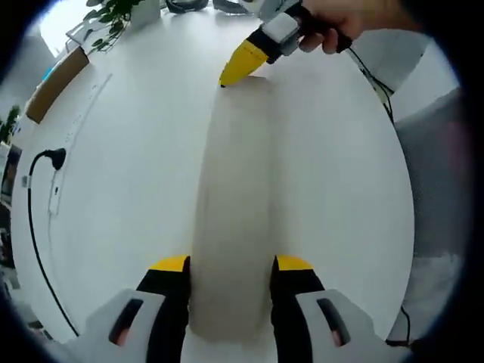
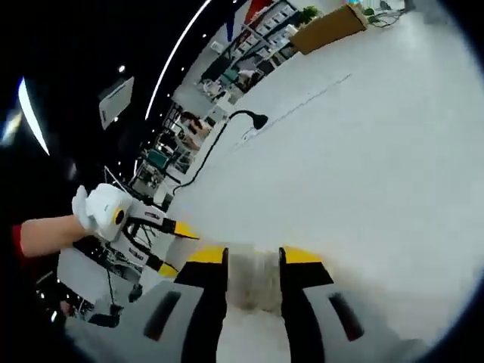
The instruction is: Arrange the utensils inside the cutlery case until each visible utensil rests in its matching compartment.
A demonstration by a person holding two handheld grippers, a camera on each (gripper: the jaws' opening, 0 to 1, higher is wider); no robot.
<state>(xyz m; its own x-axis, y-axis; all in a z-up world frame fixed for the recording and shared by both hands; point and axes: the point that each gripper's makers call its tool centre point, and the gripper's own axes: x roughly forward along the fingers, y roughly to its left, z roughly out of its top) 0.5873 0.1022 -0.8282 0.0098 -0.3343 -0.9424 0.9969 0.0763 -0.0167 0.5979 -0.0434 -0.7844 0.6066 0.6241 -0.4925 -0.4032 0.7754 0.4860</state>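
Both grippers clamp the ends of the long pale cutlery case on the white counter.

Left gripper view: the left gripper [image 1: 231, 276] pinches the near end of the cutlery case [image 1: 234, 204], which runs away across the counter [image 1: 128, 189]; at its far end the right gripper [image 1: 243, 62] pinches it, a hand [image 1: 344, 30] behind. A black cable [image 1: 34, 219] lies left of the case. Right gripper view: the right gripper [image 2: 253, 265] holds the case end [image 2: 253, 283]; the left gripper [image 2: 155, 223] is beyond. Judged step: positioning the case. Its inside is hidden and no utensils are seen; next comes opening it.
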